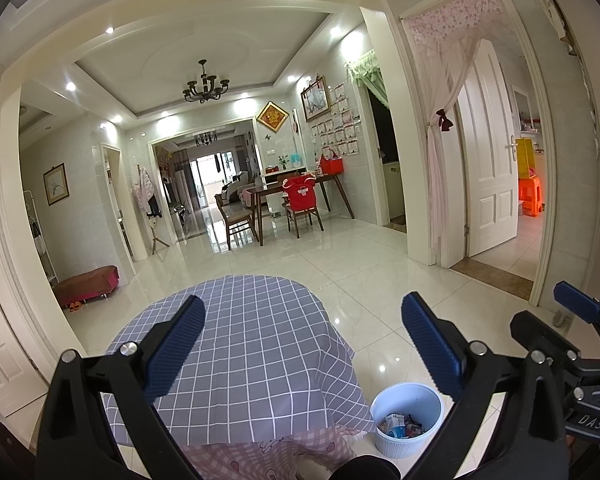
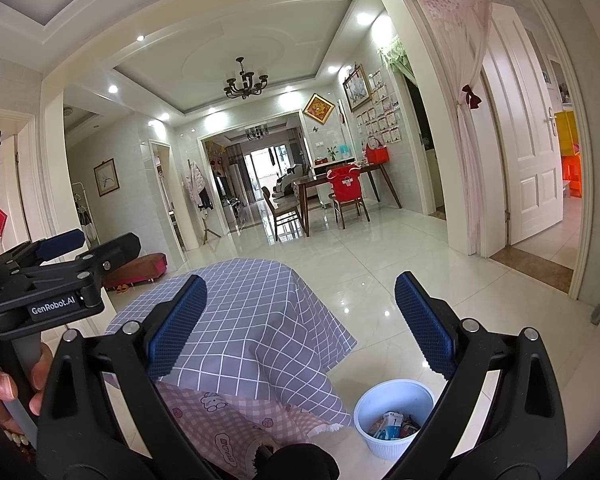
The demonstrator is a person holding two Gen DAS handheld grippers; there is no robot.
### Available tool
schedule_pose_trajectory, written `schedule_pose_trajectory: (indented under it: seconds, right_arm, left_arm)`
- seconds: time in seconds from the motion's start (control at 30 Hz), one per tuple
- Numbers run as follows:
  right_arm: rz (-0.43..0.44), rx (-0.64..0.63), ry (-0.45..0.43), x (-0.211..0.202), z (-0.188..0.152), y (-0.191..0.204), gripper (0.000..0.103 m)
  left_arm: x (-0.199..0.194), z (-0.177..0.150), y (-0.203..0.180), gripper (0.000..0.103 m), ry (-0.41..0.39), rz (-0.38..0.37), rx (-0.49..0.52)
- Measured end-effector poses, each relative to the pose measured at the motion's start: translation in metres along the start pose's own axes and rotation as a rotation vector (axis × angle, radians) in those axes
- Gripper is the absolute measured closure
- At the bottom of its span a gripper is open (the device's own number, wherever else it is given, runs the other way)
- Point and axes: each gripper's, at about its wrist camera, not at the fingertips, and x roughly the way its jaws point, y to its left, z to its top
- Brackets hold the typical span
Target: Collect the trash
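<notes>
A white ribbed trash bin point(image 1: 407, 420) stands on the floor to the right of a small table; it also shows in the right wrist view point(image 2: 394, 418). Crumpled wrappers and a small carton point(image 1: 400, 426) lie inside it, also seen in the right wrist view point(image 2: 392, 426). The table wears a grey checked cloth point(image 1: 256, 356) over a pink one point(image 2: 220, 404). My left gripper point(image 1: 304, 344) is open and empty above the table. My right gripper point(image 2: 300, 324) is open and empty, held high over the table's right edge. Each gripper shows at the edge of the other's view.
Glossy white tile floor point(image 1: 360, 264) stretches ahead. A dining table with chairs point(image 1: 296, 196) stands far back. A red low bench point(image 1: 88, 284) sits by the left wall. An open white door with a pink curtain point(image 1: 488, 152) is on the right.
</notes>
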Motion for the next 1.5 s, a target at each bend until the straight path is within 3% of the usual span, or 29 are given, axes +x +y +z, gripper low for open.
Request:
schedule_pose_trajectory:
  seconds: [0.63,1.0,1.33,1.5]
  right_arm:
    - [0.0,0.015,0.024,0.005,-0.021,0.005,0.01]
    - [-0.01,0.025,0.043,0.013,-0.031,0.031,0.01]
    - [0.014,-0.013,0.14,0.07,-0.037,0.093,0.008]
    - [0.052,-0.081,0.242,0.13,-0.042,0.143,0.008]
  left_arm:
    - [0.009,-0.015,0.01,0.006,0.013,-0.001,-0.01]
    - [0.026,-0.014,0.011,0.006,0.013,-0.013,-0.014]
    - [0.068,-0.009,0.046,0.006,0.025,0.026,-0.039]
    - [0.109,-0.02,0.098,0.006,0.099,0.068,-0.12]
